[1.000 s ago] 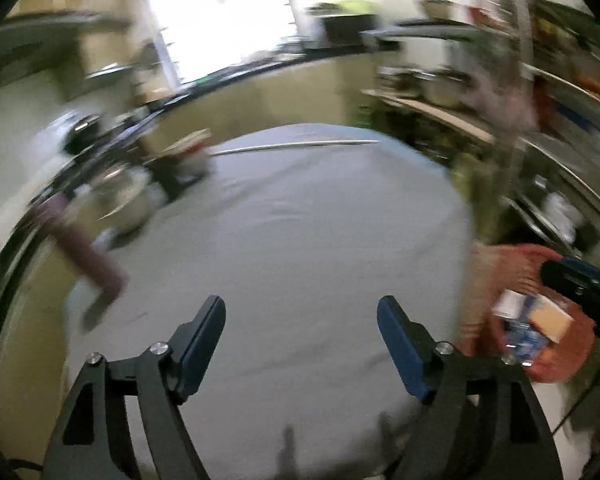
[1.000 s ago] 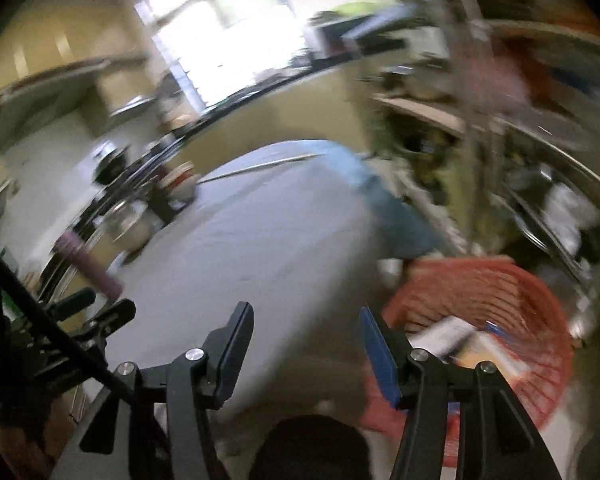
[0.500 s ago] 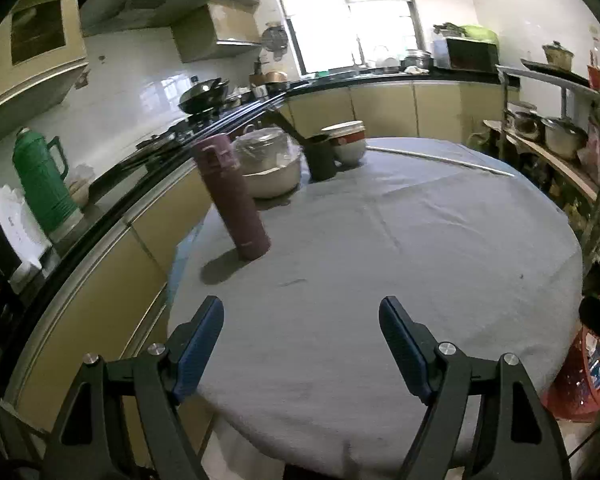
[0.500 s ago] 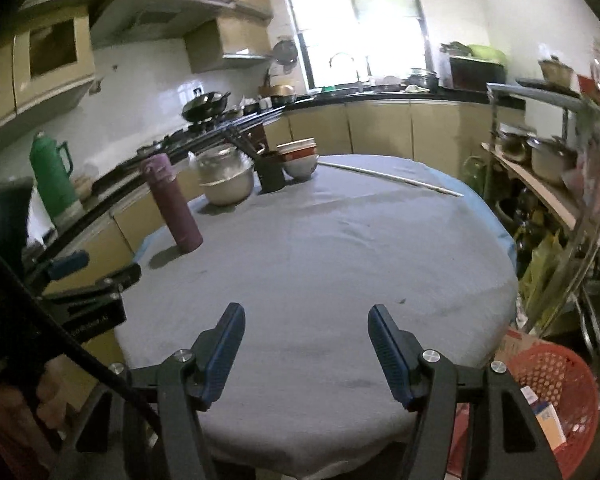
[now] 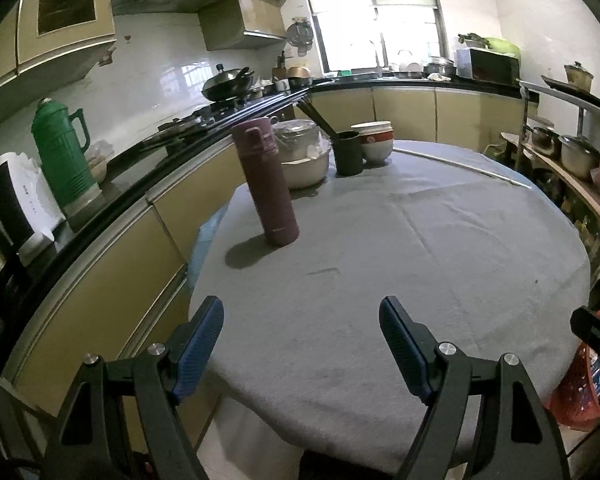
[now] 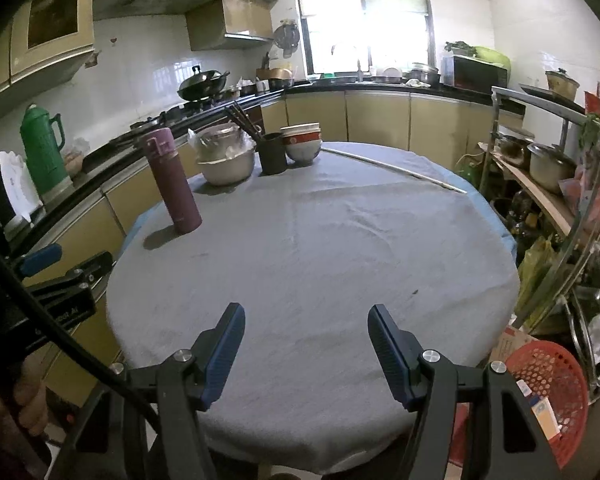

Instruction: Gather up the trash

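Both the left gripper (image 5: 302, 344) and right gripper (image 6: 306, 342) hung released and empty over the table (image 6: 320, 240); the trash lay in the red basket (image 6: 556, 376), beside the right gripper's right finger.

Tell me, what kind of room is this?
A home kitchen, most likely. A black wok sits on the stove along the black countertop, a green thermos jug stands there too, and stacked bowls sit on the round cloth-covered table.
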`<state>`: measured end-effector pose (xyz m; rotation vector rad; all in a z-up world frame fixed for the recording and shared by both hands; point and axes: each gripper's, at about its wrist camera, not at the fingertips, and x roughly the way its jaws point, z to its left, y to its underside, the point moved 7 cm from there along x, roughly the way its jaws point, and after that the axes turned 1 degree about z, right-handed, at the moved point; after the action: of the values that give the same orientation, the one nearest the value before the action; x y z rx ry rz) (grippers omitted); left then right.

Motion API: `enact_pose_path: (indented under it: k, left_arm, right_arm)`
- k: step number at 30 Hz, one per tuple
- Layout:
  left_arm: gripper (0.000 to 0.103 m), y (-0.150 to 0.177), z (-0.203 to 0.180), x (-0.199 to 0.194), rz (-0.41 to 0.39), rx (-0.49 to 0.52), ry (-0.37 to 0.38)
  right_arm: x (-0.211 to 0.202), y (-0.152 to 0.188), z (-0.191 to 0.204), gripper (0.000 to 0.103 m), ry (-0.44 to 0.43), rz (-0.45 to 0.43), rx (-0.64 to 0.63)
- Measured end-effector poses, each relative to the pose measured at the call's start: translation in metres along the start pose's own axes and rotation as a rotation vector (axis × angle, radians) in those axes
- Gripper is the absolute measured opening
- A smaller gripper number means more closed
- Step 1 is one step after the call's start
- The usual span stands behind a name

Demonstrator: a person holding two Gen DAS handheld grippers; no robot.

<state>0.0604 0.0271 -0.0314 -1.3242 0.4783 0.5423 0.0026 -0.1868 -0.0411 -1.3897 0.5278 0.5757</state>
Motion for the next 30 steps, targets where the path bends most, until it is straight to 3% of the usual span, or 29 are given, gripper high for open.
enact_pose_path:
  k: [30]
  left_arm:
    - [0.081, 0.005, 0.0, -0.028, -0.03, -0.021, 0.004]
  right_arm:
    - [-0.024, 0.013, 0.003, 0.067, -0.014, -0.045, 0.015]
